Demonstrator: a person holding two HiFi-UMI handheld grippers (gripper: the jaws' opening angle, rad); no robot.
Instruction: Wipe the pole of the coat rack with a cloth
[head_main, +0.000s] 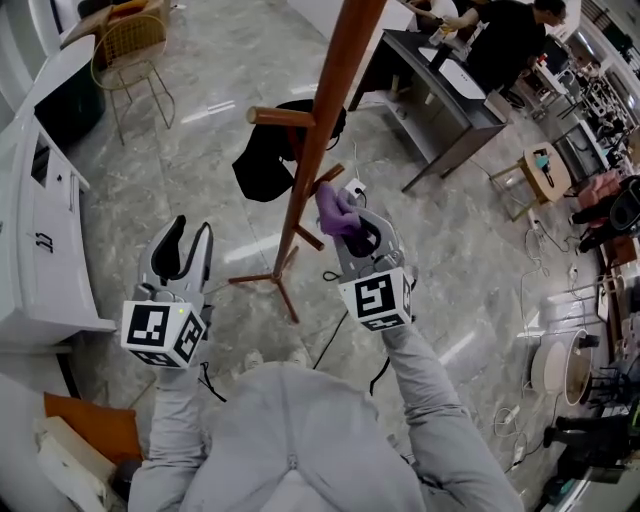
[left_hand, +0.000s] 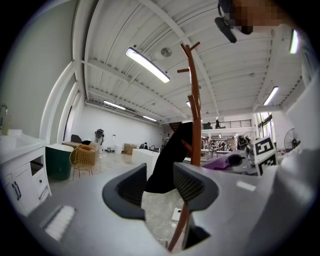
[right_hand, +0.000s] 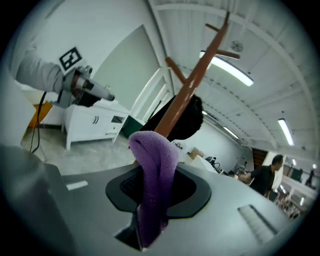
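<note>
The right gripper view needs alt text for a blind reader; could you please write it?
The right gripper holds a purple cloth between its jaws, close to the brown coat rack pole. A black garment hangs behind the pole.

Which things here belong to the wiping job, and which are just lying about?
Job: coat rack pole; purple cloth, clamped in the right gripper.
Lying about: black garment on the rack, yellow chair, white cabinet, dark desk; left gripper open and empty.

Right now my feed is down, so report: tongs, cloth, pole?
Right tongs shut on purple cloth, close beside the pole. Left tongs open, empty. Black garment hanging on a peg beside the pole.
</note>
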